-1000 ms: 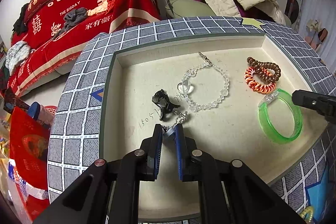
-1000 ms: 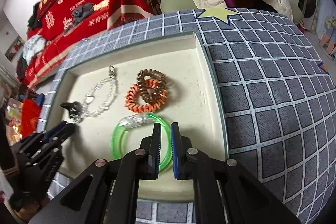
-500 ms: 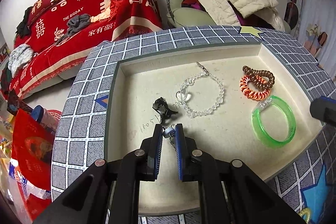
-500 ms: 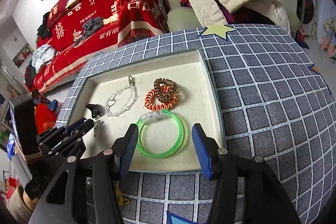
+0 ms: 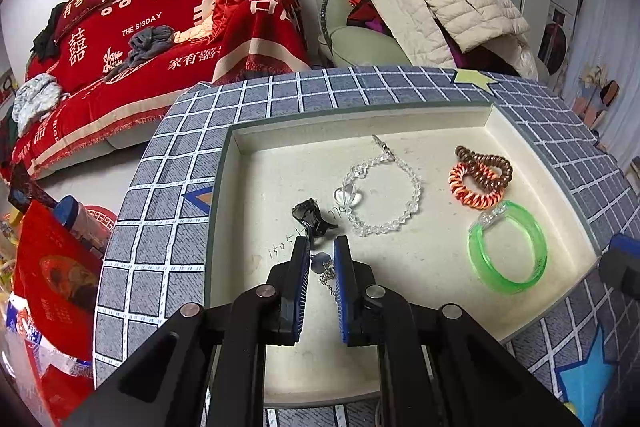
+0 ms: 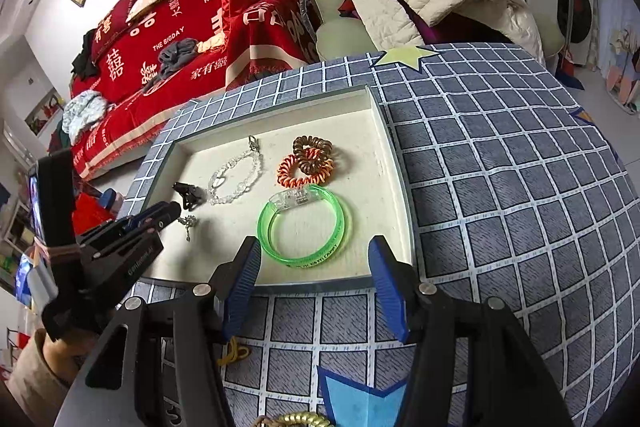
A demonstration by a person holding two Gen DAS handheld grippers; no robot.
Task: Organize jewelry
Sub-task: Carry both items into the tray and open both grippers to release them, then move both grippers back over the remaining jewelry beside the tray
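Note:
A cream tray [image 5: 420, 119] [image 6: 396, 187] sits on the grid-patterned table. In it lie a clear bead bracelet [image 5: 384, 191] [image 6: 234, 173], a black clip [image 5: 314, 217] [image 6: 186, 193], orange and brown coil hair ties [image 5: 480, 179] [image 6: 306, 163], a green bangle [image 5: 506, 247] [image 6: 304, 223] and a small silver chain earring [image 5: 322, 267] [image 6: 187, 223]. My left gripper [image 5: 321, 247] [image 6: 170, 209] is slightly open around the earring, which lies on the tray floor. My right gripper [image 6: 314, 251] is wide open and empty, over the tray's near edge beside the bangle.
A yellow cord [image 6: 236, 353] and a gold coil [image 6: 296, 419] lie on the table near me. A red-covered sofa [image 5: 140, 39] and a green armchair with a beige jacket [image 5: 440, 7] stand behind the table.
My left gripper's jaws have parted a little, releasing the earring onto the tray. My right gripper let go of the green bangle, opened wide and pulled back and up.

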